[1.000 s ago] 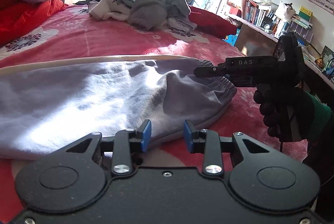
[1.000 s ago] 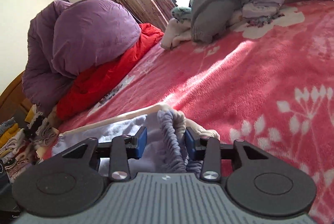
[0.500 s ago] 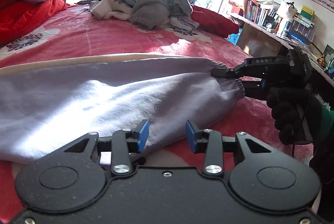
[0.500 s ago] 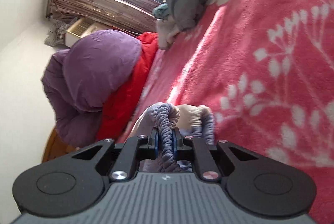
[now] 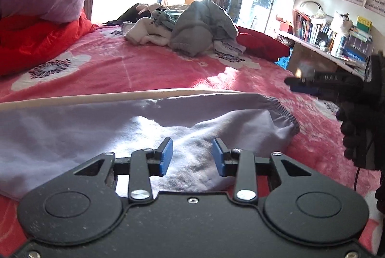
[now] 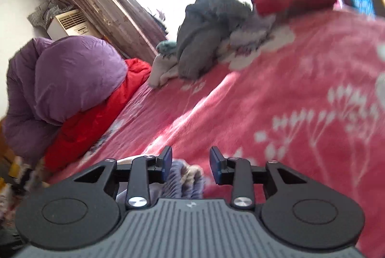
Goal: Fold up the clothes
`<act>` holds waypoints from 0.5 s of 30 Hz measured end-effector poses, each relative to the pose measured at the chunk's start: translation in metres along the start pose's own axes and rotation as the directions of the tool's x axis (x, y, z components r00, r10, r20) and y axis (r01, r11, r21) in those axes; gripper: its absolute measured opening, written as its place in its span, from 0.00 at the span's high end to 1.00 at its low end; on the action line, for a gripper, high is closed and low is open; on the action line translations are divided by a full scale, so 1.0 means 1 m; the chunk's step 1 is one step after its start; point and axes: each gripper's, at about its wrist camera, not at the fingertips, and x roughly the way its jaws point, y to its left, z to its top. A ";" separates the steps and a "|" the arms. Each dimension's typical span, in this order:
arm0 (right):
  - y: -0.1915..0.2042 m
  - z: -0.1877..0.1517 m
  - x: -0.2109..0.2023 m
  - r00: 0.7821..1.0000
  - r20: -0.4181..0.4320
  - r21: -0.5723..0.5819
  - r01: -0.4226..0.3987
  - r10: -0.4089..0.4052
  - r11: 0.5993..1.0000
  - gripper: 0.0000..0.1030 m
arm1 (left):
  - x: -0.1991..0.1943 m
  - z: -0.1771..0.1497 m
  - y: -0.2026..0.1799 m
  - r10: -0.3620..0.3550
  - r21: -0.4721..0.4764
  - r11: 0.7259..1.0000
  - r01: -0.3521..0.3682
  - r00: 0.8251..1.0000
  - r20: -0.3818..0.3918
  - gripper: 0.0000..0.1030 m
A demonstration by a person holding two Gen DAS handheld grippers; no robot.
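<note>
A pale lavender garment lies flat across the pink floral blanket, its ribbed elastic waistband at the right end. My left gripper is open, its blue pads just above the garment's near edge. My right gripper is open; the bunched waistband sits low between its fingers, loose. In the left wrist view the right gripper hovers above and to the right of the waistband, held by a gloved hand.
A heap of grey and white clothes lies at the far side of the bed. A purple duvet on red bedding is at the left. A shelf of books stands to the right of the bed.
My right gripper has opened, let go of the waistband, and lifted away to the right. The waistband has dropped onto the bed. My left gripper stays open, slightly further over the garment.
</note>
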 end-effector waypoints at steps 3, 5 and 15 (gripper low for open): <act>0.034 -0.006 0.010 0.995 -0.043 -0.146 -0.100 0.095 0.984 0.67 | 0.019 -0.009 -0.015 0.027 0.112 0.994 -0.016 0.995 -0.100 0.67; 0.052 -0.021 0.039 0.981 -0.188 -0.230 -0.082 0.038 0.970 0.66 | 0.032 -0.019 -0.019 0.057 0.164 0.986 -0.029 0.983 -0.172 0.66; 0.123 -0.048 0.044 0.979 -0.202 -0.529 -0.130 0.025 0.839 0.59 | 0.026 -0.008 0.003 0.062 0.060 0.997 -0.054 0.989 -0.136 0.66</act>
